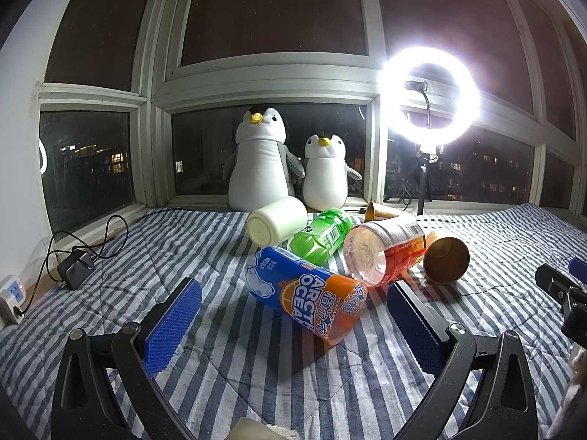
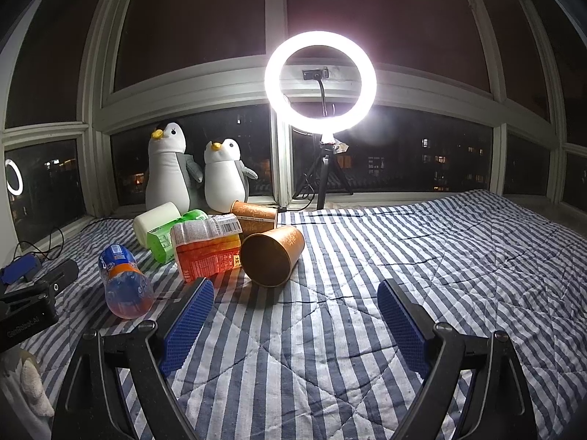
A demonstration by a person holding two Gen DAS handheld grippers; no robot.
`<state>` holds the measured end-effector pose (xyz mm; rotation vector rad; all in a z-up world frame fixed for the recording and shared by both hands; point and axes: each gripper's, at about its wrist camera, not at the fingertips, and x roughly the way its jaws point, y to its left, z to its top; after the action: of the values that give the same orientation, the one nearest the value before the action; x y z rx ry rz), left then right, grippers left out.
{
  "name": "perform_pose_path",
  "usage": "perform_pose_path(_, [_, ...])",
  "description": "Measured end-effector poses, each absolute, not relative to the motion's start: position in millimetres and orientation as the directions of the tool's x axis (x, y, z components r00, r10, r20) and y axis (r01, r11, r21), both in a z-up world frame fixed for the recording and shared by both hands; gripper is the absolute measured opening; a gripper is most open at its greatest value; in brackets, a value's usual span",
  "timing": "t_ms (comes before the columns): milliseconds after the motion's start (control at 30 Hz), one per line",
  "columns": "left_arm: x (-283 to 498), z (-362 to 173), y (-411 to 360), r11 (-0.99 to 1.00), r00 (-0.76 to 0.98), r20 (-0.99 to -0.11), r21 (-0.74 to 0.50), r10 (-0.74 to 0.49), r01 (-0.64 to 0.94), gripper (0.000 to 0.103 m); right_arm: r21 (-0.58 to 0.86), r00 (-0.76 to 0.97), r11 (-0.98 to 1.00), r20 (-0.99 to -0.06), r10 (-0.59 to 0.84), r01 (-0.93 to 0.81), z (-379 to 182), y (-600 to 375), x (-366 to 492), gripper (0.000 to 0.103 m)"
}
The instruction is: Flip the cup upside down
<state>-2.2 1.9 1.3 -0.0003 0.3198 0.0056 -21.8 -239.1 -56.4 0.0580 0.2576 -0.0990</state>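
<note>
Both grippers hover low over a striped quilt (image 2: 403, 256) with nothing between their blue pads: the left gripper (image 1: 293, 330) is spread wide, and the right gripper (image 2: 295, 330) is spread just as wide.

At the far left in the left wrist view, a white power strip (image 1: 9, 293) and a black charger (image 1: 75, 273) with its cable lie near the window. Two plush penguins (image 1: 256, 161) stand at the far edge against the glass. In front of them a white cup (image 1: 275, 222) lies on its side, its base toward the camera. Just right of it lies a green bottle (image 1: 321, 236), and nearer, an orange-and-blue soda bottle (image 1: 304, 293) lies between the left gripper's fingers in that view. Next comes a clear bottle with a red-orange label (image 1: 385, 253), also on its side. Touching its right side is a brown paper cup (image 2: 273, 255), tipped over with its open mouth toward the near side. A second brown paper cup (image 2: 255, 217) lies farther back, just beside the smaller penguin. To the right stands a lit ring light (image 2: 321, 77) on a tripod by the window.
</note>
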Motion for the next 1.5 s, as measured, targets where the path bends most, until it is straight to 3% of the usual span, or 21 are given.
perform_pose_path(767, [-1.4, 1.6, 1.7, 1.0, 0.948, -0.318, 0.002, 0.006, -0.005, 0.102, 0.048, 0.957, 0.993, -0.276, -0.09, 0.107, -58.9, -240.2, -17.1, 0.089])
perform_pose_path(867, [-1.3, 1.0, 1.5, 1.0, 0.948, -0.318, 0.002, 0.006, -0.005, 0.102, 0.056, 0.95, 0.994, -0.303, -0.077, 0.098, -59.8, -242.0, -11.6, 0.093])
perform_pose_path(1100, [-1.2, -0.1, 1.0, 1.0, 0.947, -0.32, 0.002, 0.004, -0.004, 0.102, 0.096, 0.922, 0.994, -0.387, -0.018, 0.059, -61.1, -247.9, 13.4, 0.093])
perform_pose_path(1500, [1.4, -1.7, 1.3, 1.0, 0.941, -0.339, 0.004, -0.001, 0.002, 0.102, 0.168, 0.847, 0.984, -0.512, 0.142, -0.063, -16.6, -238.9, 103.7, 0.093])
